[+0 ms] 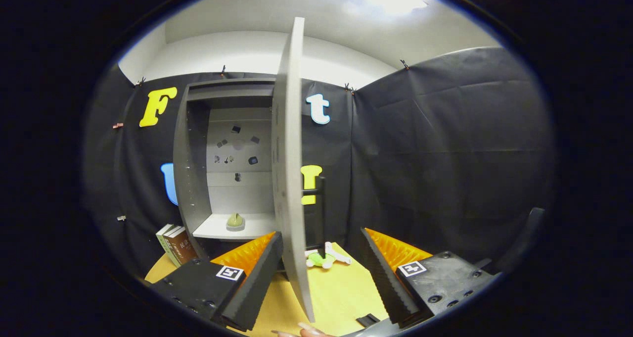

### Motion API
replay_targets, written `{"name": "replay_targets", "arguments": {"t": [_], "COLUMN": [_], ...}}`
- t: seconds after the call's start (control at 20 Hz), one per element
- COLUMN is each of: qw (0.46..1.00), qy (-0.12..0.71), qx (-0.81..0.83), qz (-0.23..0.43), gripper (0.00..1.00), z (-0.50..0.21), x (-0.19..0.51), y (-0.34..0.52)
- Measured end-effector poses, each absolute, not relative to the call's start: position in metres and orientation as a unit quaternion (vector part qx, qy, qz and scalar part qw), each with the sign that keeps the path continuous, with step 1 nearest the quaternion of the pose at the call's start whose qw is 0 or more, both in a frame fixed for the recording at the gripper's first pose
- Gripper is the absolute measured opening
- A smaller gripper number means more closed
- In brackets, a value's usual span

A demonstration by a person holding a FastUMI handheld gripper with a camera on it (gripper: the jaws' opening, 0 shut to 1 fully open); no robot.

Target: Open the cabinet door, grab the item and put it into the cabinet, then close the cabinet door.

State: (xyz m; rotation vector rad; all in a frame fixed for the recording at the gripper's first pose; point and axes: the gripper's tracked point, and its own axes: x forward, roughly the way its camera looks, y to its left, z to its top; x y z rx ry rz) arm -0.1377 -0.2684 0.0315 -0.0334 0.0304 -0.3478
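Note:
The grey cabinet [193, 178] stands open, and its door [289, 168] swings out edge-on toward me, with its black handle [320, 213] on the right face. A small yellow-green item [235, 220] sits on the white cabinet shelf [217, 228]. My gripper [321, 272] is open, and the door's edge passes between the two fingers, close to the left finger [257, 277], with the right finger [383, 277] well apart from it. A green and white toy [324, 259] lies on the yellow table [341, 292] just beyond the fingers, by the door's foot.
Two or three books [174, 245] lean at the cabinet's lower left on the table. A small black piece [367, 320] lies on the table near the right finger. A person's fingertips [301, 331] show under the door's near edge. Black cloth walls close in the booth.

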Motion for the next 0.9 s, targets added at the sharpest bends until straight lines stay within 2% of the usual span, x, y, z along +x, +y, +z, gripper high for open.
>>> {"name": "replay_targets", "arguments": {"t": [0.2,0.45,0.9], "qw": [0.990,0.996,0.994], "qy": [0.022,0.024,0.009], "qx": [0.016,0.009,0.002], "qz": [-0.139,-0.087,-0.111], "gripper": [0.98,0.98,0.98], "z": [0.025,0.014,0.018], "x": [-0.129,-0.103,-0.089], "y": [-0.298,-0.285,-0.262]}}
